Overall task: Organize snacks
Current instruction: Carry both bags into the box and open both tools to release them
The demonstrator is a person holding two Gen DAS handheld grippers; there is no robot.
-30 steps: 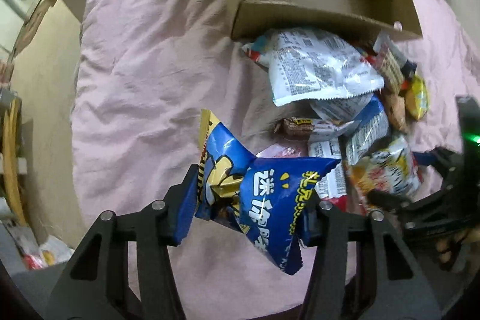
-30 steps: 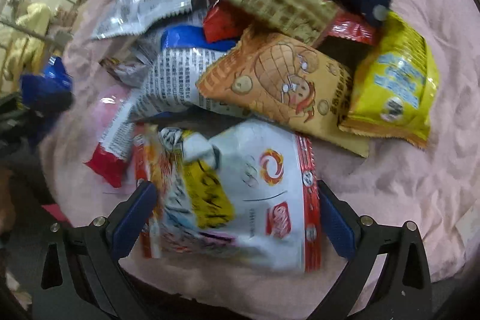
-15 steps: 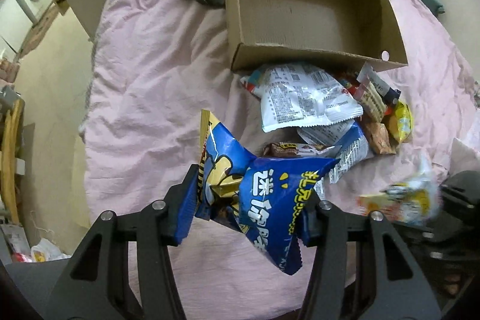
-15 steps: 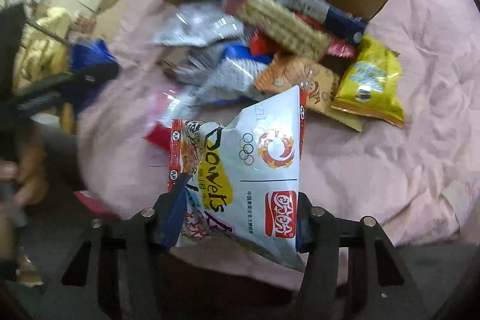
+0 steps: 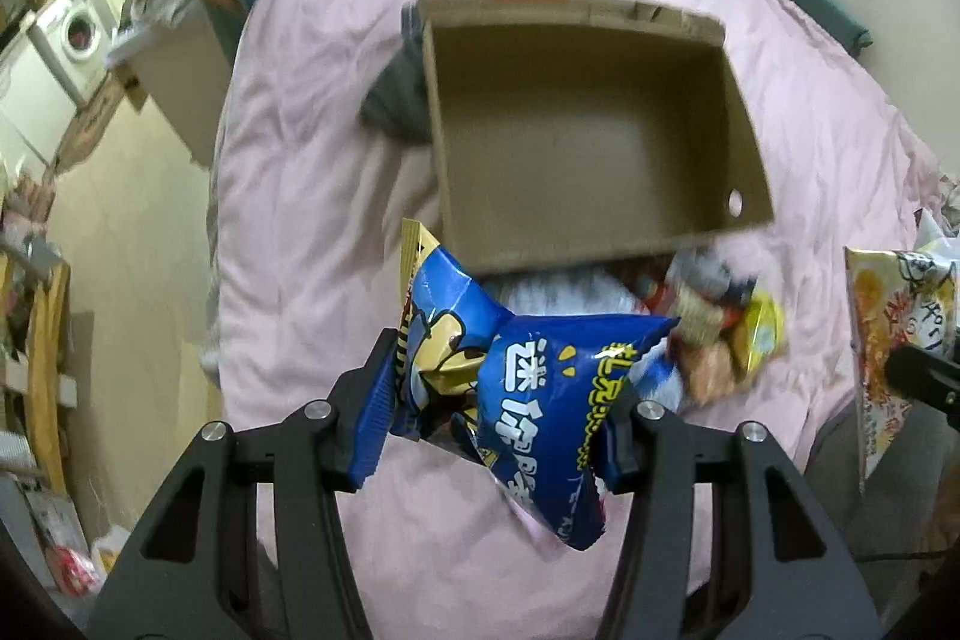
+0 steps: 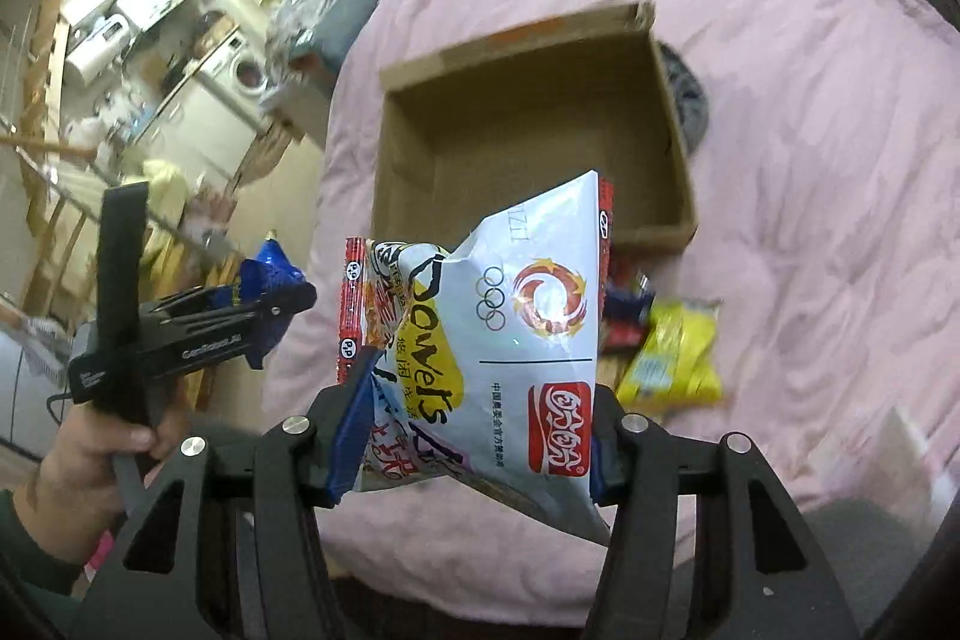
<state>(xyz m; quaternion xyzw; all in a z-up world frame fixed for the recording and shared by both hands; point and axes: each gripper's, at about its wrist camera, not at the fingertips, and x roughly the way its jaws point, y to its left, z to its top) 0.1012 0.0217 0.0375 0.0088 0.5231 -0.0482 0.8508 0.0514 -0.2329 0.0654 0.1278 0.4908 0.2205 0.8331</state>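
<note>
My left gripper (image 5: 492, 418) is shut on a blue snack bag (image 5: 528, 388) with yellow print, held above the pink bedcover. My right gripper (image 6: 474, 436) is shut on a white snack bag (image 6: 516, 340) with red and yellow print, also lifted. An empty open cardboard box (image 5: 588, 136) sits on the bed beyond both bags; it also shows in the right wrist view (image 6: 528, 130). A pile of snack packets (image 5: 714, 316) lies just in front of the box's near wall. The left gripper with its blue bag (image 6: 264, 292) shows at the left of the right wrist view.
The pink bedcover (image 5: 312, 160) spreads around the box. A dark grey cloth (image 5: 396, 100) lies by the box's left wall. A yellow packet (image 6: 672, 352) lies right of the pile. The bed's left edge drops to the floor, with a washing machine (image 5: 72, 34) beyond.
Both grippers have risen and pulled back from the pile, each carrying its bag. The right gripper closed on the white bag and lifted it. The box interior now shows fully.
</note>
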